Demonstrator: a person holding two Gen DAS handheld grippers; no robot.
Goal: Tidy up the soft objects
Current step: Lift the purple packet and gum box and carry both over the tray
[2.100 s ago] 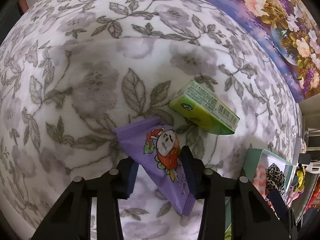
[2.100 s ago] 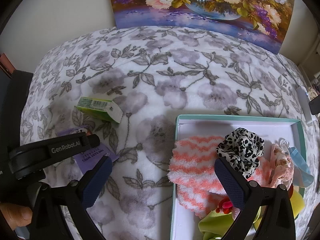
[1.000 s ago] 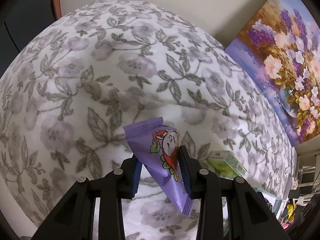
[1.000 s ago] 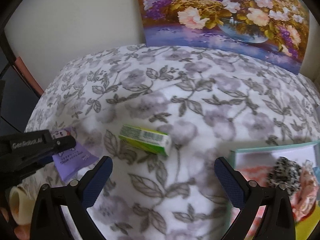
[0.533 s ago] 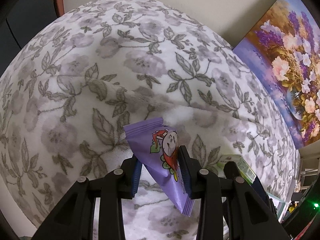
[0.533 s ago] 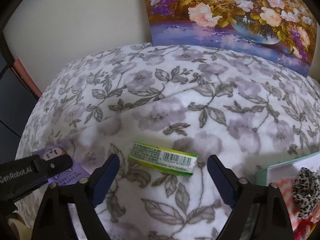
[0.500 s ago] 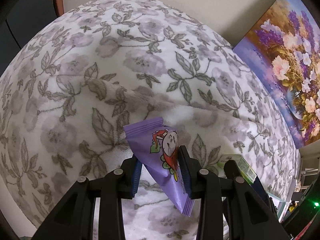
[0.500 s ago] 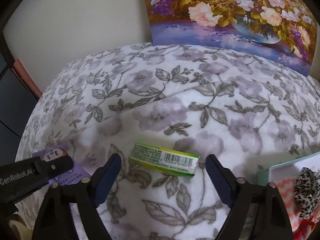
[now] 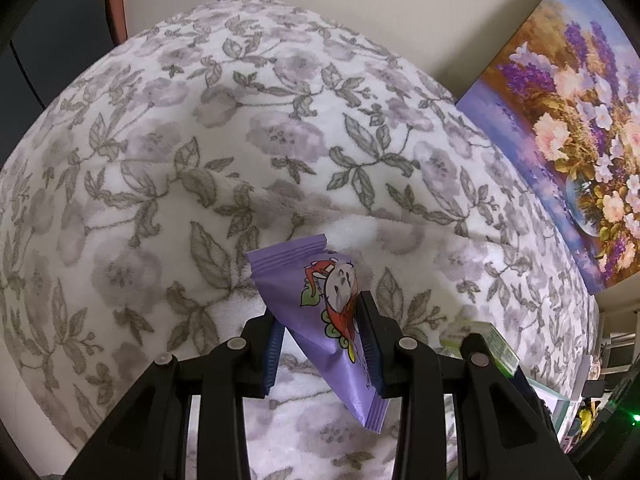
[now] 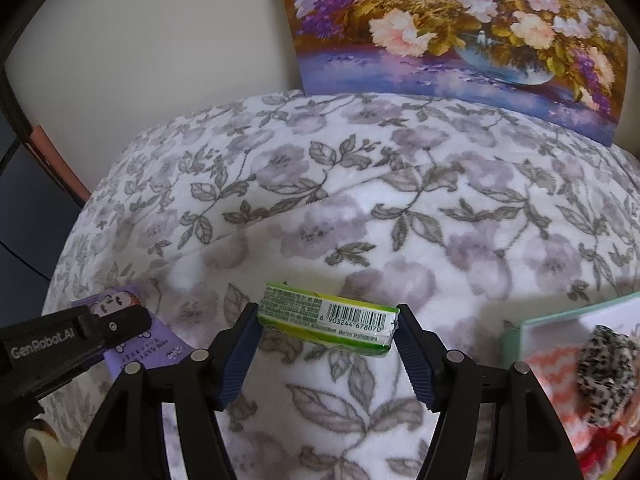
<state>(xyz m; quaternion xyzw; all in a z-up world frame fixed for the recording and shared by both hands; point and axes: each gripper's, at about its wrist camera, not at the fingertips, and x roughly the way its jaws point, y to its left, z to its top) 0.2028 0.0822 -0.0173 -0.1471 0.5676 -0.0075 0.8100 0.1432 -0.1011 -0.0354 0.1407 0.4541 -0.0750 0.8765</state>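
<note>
My left gripper [image 9: 320, 320] is shut on a purple snack packet [image 9: 316, 304] with a cartoon figure and holds it tilted above the flowered blanket [image 9: 200, 160]. In the right wrist view the same packet [image 10: 160, 354] shows at the left, under the left gripper's black finger [image 10: 80, 332]. A green tissue pack [image 10: 328, 318] with a barcode lies on the blanket between the blue pads of my right gripper [image 10: 326, 320]. Its jaws are closing, and the pads touch the pack's two short ends. The left wrist view catches that pack [image 9: 496, 344] at the lower right.
A teal-rimmed box [image 10: 560, 316] at the right holds a leopard scrunchie [image 10: 608, 364], an orange-striped cloth [image 10: 552, 376] and other soft items. A flower painting [image 10: 460, 20] leans on the back wall. A tape roll [image 10: 34, 448] sits at the bottom left.
My right gripper has come from above the box to the green pack, and its jaws have narrowed onto the pack's ends. The left gripper lifted the purple packet, then held still.
</note>
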